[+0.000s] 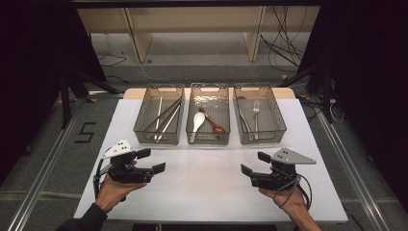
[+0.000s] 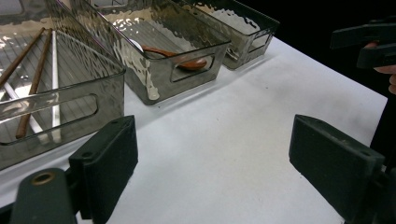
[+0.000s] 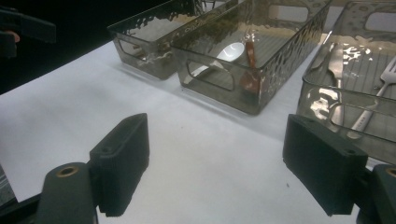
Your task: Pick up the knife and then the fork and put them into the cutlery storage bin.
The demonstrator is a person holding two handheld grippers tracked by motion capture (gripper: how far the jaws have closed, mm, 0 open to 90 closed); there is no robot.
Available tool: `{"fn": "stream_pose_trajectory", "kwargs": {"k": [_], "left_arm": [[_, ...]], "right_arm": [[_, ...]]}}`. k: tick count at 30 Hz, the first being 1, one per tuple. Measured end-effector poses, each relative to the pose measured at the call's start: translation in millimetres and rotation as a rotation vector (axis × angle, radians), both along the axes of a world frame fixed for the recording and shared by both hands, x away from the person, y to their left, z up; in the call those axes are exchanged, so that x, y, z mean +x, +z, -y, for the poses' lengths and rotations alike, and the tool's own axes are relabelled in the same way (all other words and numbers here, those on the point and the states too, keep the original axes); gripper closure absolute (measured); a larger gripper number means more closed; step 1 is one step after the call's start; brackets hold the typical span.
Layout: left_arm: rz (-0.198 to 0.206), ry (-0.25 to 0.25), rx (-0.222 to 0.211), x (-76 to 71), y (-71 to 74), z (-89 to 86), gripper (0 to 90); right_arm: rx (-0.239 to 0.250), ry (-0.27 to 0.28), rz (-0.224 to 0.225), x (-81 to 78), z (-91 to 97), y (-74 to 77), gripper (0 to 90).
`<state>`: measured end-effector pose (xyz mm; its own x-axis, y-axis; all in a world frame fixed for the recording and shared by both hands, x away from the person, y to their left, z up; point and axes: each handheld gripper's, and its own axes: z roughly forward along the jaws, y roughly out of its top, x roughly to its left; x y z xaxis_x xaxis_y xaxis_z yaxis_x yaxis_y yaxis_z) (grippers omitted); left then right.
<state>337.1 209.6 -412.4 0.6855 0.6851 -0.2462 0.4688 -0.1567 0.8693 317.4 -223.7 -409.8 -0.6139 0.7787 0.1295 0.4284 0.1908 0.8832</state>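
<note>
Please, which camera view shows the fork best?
The high view: the fork lies whole in the right bin, tines away from the person. The right gripper view shows it cut off at the edge. In the left gripper view I cannot tell it.

From the left gripper [image 1: 153,160] to the right gripper [image 1: 255,163], the near half of the white table [image 1: 202,187] lies bare, open passage toward 3 and 9 o'clock. At 12 o'clock three smoked bins [image 1: 210,120] stand side by side (walls nearly touching), barring any low path; their tops are open, so entry is from above.
</note>
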Motion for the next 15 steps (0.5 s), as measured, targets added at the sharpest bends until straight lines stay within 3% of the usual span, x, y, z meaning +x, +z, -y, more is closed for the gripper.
{"fn": "stream_pose_trajectory", "kwargs": {"k": [15], "left_arm": [[0.006, 0.007, -0.003, -0.1, 0.2, -1.1, 15.0]], "right_arm": [[0.002, 0.003, 0.000, 0.4, -0.9, -0.2, 23.7]]}}
